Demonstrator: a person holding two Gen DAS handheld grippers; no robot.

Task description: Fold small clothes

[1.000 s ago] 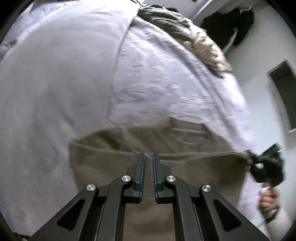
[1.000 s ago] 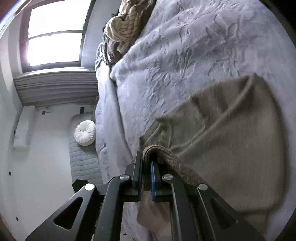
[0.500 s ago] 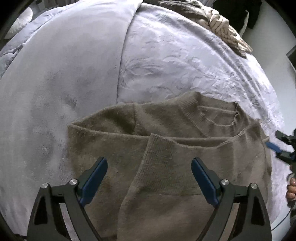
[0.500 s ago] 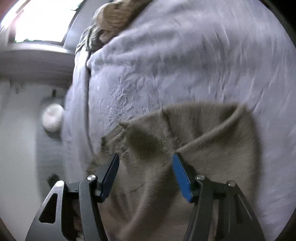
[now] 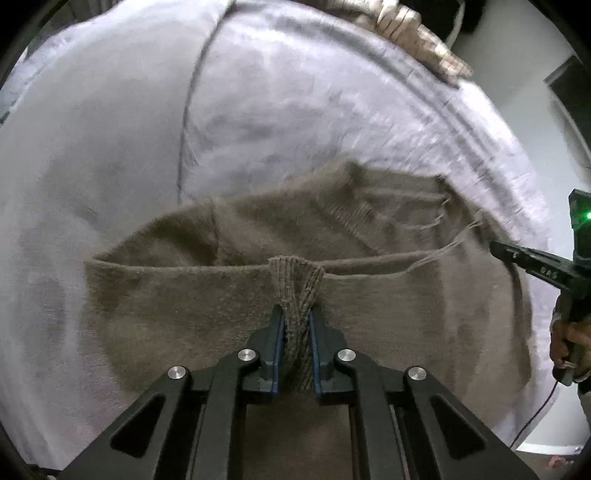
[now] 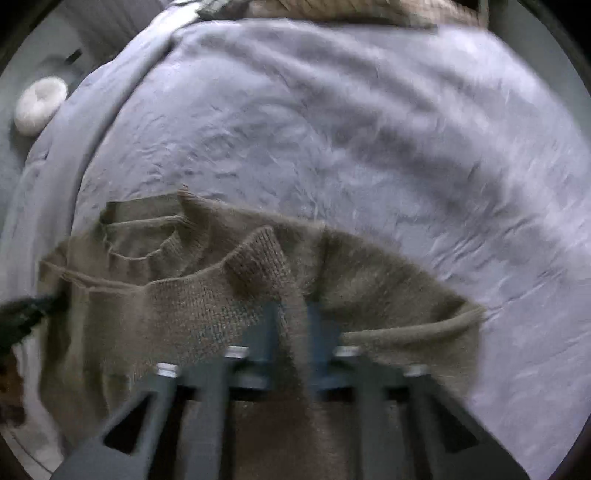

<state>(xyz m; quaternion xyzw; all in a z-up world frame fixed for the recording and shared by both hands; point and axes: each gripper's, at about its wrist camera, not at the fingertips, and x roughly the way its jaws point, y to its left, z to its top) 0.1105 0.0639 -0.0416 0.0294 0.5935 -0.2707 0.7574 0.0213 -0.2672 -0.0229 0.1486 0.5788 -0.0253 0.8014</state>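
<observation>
**Both grippers pinch the brown sweater on the bed**

A soft brown sweater (image 5: pixel 207 306) lies spread on a bed with a pale purple blanket (image 5: pixel 110 147). In the left wrist view the sweater fills the lower half of the picture, from about 8 o'clock round to 4 o'clock.

The left gripper (image 5: pixel 296 325) comes in from 6 o'clock. Its jaws are closing, and its two blue pads squeeze a ribbed cuff (image 5: pixel 295 284) of the sweater. The cuff sticks up in a little bunch above the pads.

The right gripper (image 6: pixel 293 321) is blurry in its own view. It also comes in from 6 o'clock. Its jaws are closing too, and a strip of the knit runs down between them, pinched tight. The sweater's neck hole (image 6: pixel 147 240) sits at about 9 o'clock from that gripper.

In the left wrist view the right gripper shows at 3 o'clock, by the edge of the sweater, with a hand (image 5: pixel 569 343) holding it below.

A tan knit throw (image 5: pixel 413 33) lies at the far end of the bed, near 1 o'clock. A round white cushion (image 6: pixel 38 105) lies off the bed at 10 o'clock in the right wrist view.
</observation>
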